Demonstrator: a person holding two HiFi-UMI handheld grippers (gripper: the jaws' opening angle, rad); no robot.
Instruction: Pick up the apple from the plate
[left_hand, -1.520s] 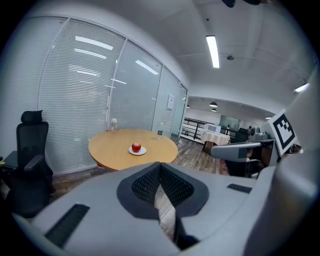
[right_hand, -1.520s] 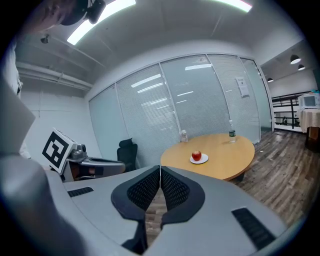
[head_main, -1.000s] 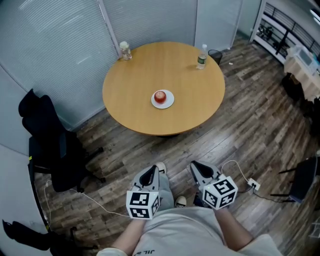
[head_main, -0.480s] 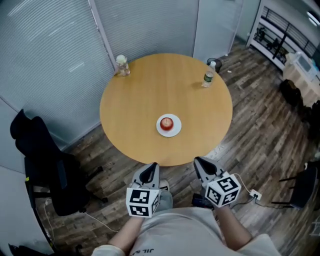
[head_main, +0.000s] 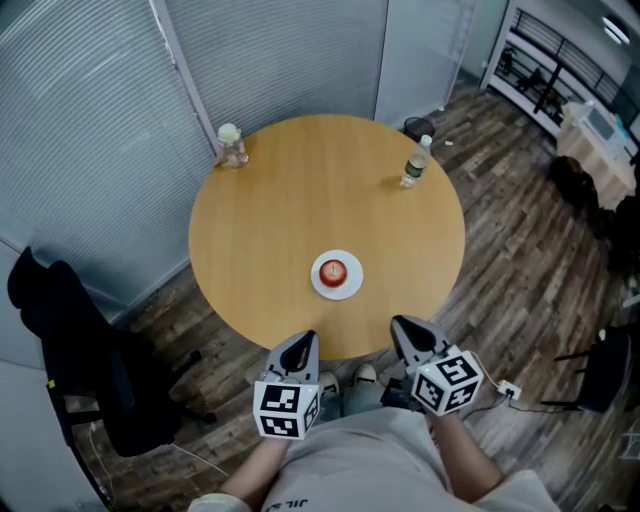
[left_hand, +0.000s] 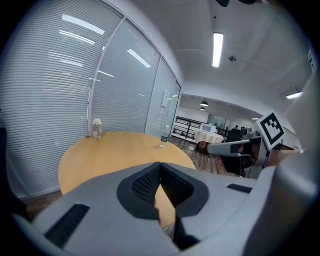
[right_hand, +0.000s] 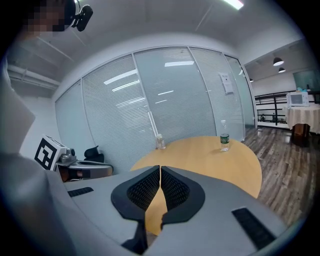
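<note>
L gripper (head_main: 303, 340) & R gripper (head_main: 402, 328): same build. Smooth grey moulded shells, broad at the back, tapering fwd to the jaws. Each jaw has a black pad (left_hand: 145, 184) on its inner face w/ fine waffle texture, set in a black surround. Outboard of the jaws, a long black slot (right_hand: 252, 227) is sunk into the grey shell on each side. Behind the jaws each gripper carries a white cube, L cube (head_main: 286, 408) & R cube (head_main: 447, 381), w/ b/w square markers on the faces. Behind the cubes: bare forearms, then a pale grey top (head_main: 370, 460) w/ dark lettering, cut off at the frame edge. Pale shoes (head_main: 365, 373) show between the two sets of jaws, lower down.
</note>
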